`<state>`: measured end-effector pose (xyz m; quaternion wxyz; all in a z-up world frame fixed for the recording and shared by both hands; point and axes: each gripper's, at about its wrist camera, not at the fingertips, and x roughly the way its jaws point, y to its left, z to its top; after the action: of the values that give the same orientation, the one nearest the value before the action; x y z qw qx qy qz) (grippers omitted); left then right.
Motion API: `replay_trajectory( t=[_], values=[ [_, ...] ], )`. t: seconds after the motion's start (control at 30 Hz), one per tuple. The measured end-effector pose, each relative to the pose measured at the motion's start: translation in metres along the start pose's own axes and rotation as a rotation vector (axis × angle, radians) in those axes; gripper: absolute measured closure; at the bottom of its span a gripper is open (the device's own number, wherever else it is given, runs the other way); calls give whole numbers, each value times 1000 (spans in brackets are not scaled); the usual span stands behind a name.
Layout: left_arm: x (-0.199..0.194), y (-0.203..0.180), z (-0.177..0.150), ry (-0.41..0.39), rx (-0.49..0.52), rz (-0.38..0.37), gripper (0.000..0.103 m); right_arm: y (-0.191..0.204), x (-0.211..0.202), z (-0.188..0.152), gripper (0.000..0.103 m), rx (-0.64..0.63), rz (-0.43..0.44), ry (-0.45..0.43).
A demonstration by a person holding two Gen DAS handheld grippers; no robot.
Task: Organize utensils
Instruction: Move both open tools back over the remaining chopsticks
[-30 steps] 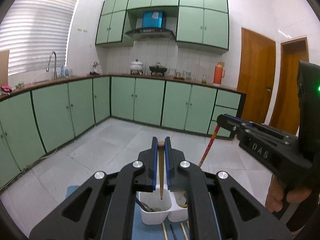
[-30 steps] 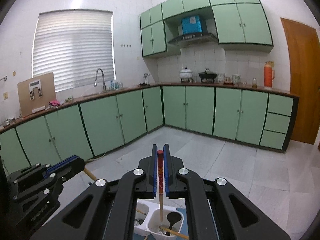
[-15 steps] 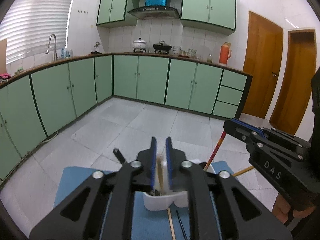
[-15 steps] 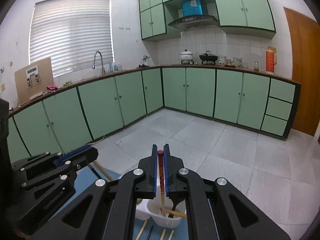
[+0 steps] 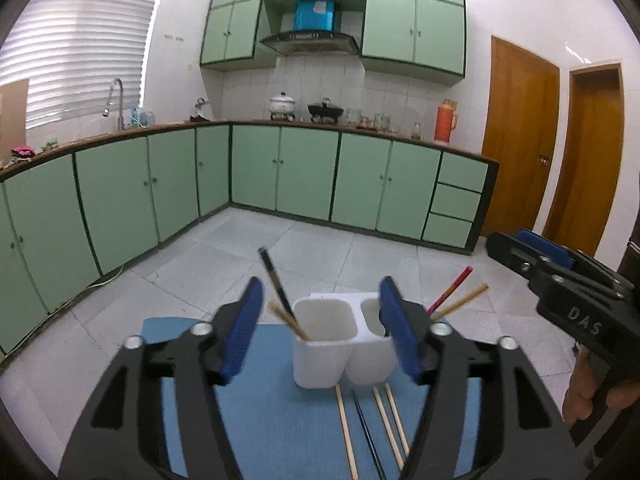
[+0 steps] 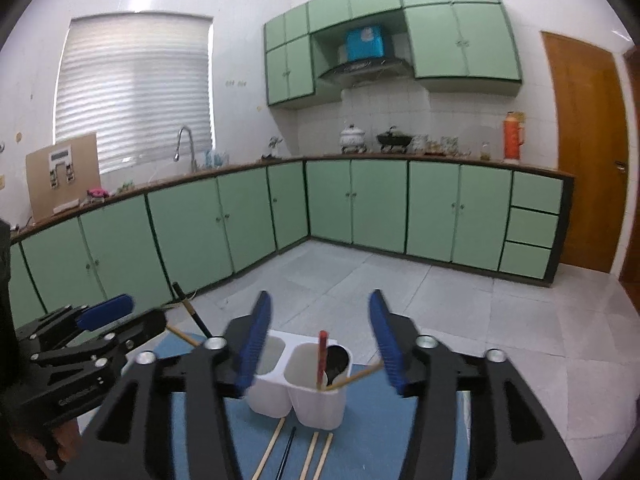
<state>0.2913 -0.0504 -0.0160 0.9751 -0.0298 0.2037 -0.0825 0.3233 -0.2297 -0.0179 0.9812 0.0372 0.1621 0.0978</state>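
Hovering over the white holder [image 5: 340,344], left gripper [image 5: 320,328] and right gripper [image 6: 316,340] gape wide, empty.

Room: kitchen with white tiled walls and a pale tiled floor [image 5: 312,256].
Base cabinets [image 6: 380,204]: mint green doors in an L along two walls, under a dark counter [image 6: 400,156].
Wall cabinets [image 5: 412,28]: same green, either side of a range hood [image 5: 310,42]; a blue box [image 5: 315,15] sits above the hood.
On the counter: a white lidded pot [image 5: 283,103], a black pot [image 5: 325,110], some jars [image 5: 376,121], an orange thermos [image 5: 445,121].
Sink side: a curved faucet [image 6: 185,148] below a window with closed blinds [image 6: 132,84]; a cardboard sheet [image 6: 62,174] leans on the wall.
Doors: two brown wooden doors [image 5: 516,136] on the right wall.
Mat [image 5: 280,420]: blue, in the foreground.
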Motion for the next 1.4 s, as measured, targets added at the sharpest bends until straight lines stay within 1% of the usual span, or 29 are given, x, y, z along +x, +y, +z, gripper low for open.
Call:
replay_trajectory(
  t=[0.03, 0.07, 0.17, 0.23, 0.3, 0.37, 0.43, 0.47, 0.5, 0.57, 0.63, 0.77, 0.83, 1.0, 1.1, 1.27, 1.4],
  values=[
    [-7, -1, -7, -5, -1, 0, 35, 0, -8, -6, 46, 10, -1, -6],
    [-11, -3, -13, -4, 2, -4, 34, -1, -14, -13, 46, 17, -5, -4],
    [-21, -6, -37, 15, 20, 10, 34, 1, -25, -33, 46, 28, -23, 14],
    [-24, -6, -54, 30, 21, 17, 34, 1, -33, -56, 46, 40, -39, 36],
    [-21, -2, -76, 80, 8, 17, 34, 0, -36, -76, 46, 59, -42, 64],
    [-17, -2, -95, 134, 13, 23, 34, 1, -35, -99, 46, 81, -46, 118],
    [-13, -3, -113, 182, 31, 33, 34, 1, -33, -127, 47, 91, -69, 184],
    [-11, -2, -125, 215, 34, 33, 34, 2, -33, -133, 48, 92, -71, 199],
    [-11, -2, -134, 241, 33, 29, 35, 3, -32, -147, 50, 99, -70, 232],
    [-11, -2, -151, 285, 38, 28, 38, 6, -34, -163, 53, 103, -60, 268],
    [-12, -2, -167, 317, 42, 32, 39, 10, -35, -180, 59, 92, -67, 302],
    [-8, -3, -192, 380, 36, 36, 42, 11, -31, -204, 65, 112, -66, 358],
    [-5, -4, -201, 409, 42, 41, 44, 11, -27, -208, 70, 111, -64, 382],
    [0, 1, -207, 450, 32, 42, 48, 8, -19, -214, 75, 110, -55, 425],
    [-2, 2, -205, 453, 18, 30, 48, 12, -21, -215, 75, 102, -39, 431],
    [-5, -3, -206, 453, 26, 14, 48, 17, -20, -216, 76, 91, -21, 437],
    [-3, -6, -212, 470, 37, 13, 48, 21, -14, -219, 79, 77, -15, 470]
  ],
)
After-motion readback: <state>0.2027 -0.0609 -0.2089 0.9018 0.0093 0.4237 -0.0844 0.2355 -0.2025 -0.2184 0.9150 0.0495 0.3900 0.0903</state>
